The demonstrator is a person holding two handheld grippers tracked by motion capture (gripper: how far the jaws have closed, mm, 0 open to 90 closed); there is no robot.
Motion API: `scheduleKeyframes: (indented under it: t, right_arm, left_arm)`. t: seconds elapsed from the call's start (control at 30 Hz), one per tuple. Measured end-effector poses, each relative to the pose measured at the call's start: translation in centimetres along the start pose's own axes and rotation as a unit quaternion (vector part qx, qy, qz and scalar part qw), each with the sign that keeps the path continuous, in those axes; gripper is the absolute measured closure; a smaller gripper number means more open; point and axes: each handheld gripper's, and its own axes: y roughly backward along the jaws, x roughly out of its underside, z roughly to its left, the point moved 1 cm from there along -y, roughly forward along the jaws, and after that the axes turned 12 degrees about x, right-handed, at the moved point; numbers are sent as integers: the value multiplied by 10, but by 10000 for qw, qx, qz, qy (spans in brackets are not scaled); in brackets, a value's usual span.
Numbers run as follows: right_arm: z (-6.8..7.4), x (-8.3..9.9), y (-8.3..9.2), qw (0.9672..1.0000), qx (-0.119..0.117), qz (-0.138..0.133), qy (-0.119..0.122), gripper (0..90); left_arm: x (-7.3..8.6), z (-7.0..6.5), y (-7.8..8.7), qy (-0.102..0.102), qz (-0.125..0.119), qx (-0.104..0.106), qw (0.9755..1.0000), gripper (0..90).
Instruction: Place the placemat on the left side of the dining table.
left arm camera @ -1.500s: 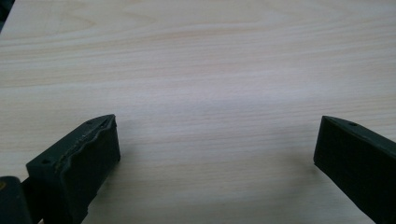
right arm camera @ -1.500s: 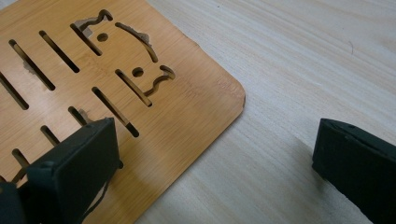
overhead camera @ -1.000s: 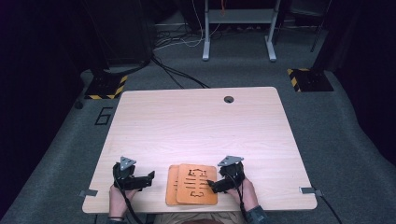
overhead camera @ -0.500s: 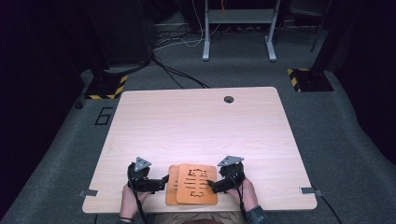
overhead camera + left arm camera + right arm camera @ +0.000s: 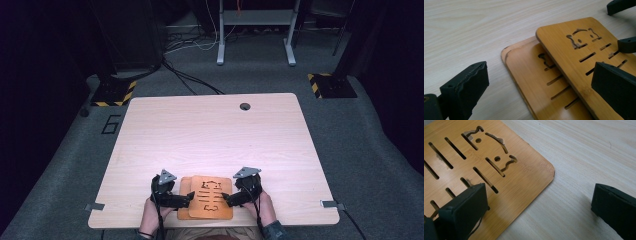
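The left gripper (image 5: pixel 184 199), jaws spread, has moved in from the table's left to the stack's left edge, mirroring the spread-jawed right gripper (image 5: pixel 228 198), so both seem ready to separate the boards. Three slotted bamboo boards (image 5: pixel 210 196) lie overlapped at the near edge of the table (image 5: pixel 210 135).

Black left claw (image 5: pixel 186 199) (grey three-cornered plate), matching right claw (image 5: pixel 226 199), trailing cables

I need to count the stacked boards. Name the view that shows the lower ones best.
The left gripper view: under the top board, two lower board edges step out at the corner. The high view shows them as a small strip; the right gripper view shows the top board alone.
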Motion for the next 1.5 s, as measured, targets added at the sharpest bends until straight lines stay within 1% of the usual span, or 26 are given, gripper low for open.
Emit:
scheduleKeyframes:
  t: [0.03,0.07,0.13,0.17,0.2,0.33,0.37,0.4,0.43,0.47,0.5,0.57,0.6,0.63,0.7,0.73,0.8,0.87,0.93,1.03,1.13,1.23,1.27,1.37,1.43,1.5]
  right_arm:
    - [0,0,0,10000,0,0,0,0]
    - [0,0,0,10000,0,2,0,0]
    - [0,0,0,10000,0,1,1,0]
    - [0,0,0,10000,0,1,1,0]
    - [0,0,0,10000,1,1,0,0]
    - [0,0,0,10000,1,2,1,0]
    - [0,0,0,10000,1,2,0,0]
    - [0,0,0,10000,0,3,1,0]
    - [0,0,0,10000,1,2,1,0]
    - [0,0,0,10000,3,3,-5,0]
    - [0,0,0,10000,1,3,1,0]
    - [0,0,0,10000,1,3,0,0]
    - [0,0,0,10000,1,3,0,0]
    - [0,0,0,10000,0,2,0,0]
    - [0,0,0,10000,1,3,-2,0]
    - [0,0,0,10000,0,3,-2,0]
    - [0,0,0,10000,-1,5,-1,0]
    - [0,0,0,10000,0,2,1,0]
    - [0,0,0,10000,0,4,-1,0]
    - [0,0,0,10000,-2,7,-4,0]
    - [0,0,0,10000,-10,6,-25,0]
    - [0,0,1,10000,-35,7,-85,0]
    - [-2,1,0,10000,-38,-32,-56,0]
    - [-3,1,1,9999,-64,-57,-84,0]
    - [-3,1,2,9998,-92,-30,-154,0]
    - [-4,1,2,9998,-97,-31,-180,0]
  left_arm:
    - [0,0,0,0,0,0,10000,10]
    - [-1,-2,-2,12,9,62,10000,10]
    - [-1,-4,-5,15,21,118,9999,10]
    - [-2,-5,-7,-20,74,159,9998,10]
    - [-2,-6,-8,-6,54,203,9998,10]
    - [-3,-9,-13,-19,105,327,9994,7]
    - [-3,-9,-15,5,126,420,9990,5]
    - [-4,-11,-17,61,93,483,9988,4]
    - [-4,-11,-18,41,90,539,9985,4]
    - [-5,-12,-20,-6,137,580,9982,4]
    - [-5,-13,-22,15,130,601,9981,5]
    - [-6,-15,-25,-19,215,653,9976,5]
    - [-7,-16,-27,2,189,661,9976,5]
    - [-7,-16,-28,-30,227,681,9974,6]
    - [-8,-18,-30,-10,246,726,9971,6]
    - [-9,-17,-30,1,260,808,9964,7]
    - [-10,-19,-33,60,253,891,9957,9]
    - [-10,-19,-33,40,303,919,9953,10]
    - [-11,-20,-35,67,276,927,9953,18]
    - [-12,-21,-34,47,347,866,9956,28]
    - [-13,-22,-32,85,310,829,9960,46]
    - [-16,-23,-28,14,295,839,9960,64]
    - [-16,-24,-27,3,265,844,9961,69]
    - [-19,-26,-24,-33,242,831,9962,85]
    - [-21,-26,-22,-86,232,837,9962,106]
    - [-23,-28,-21,-70,174,845,9962,112]
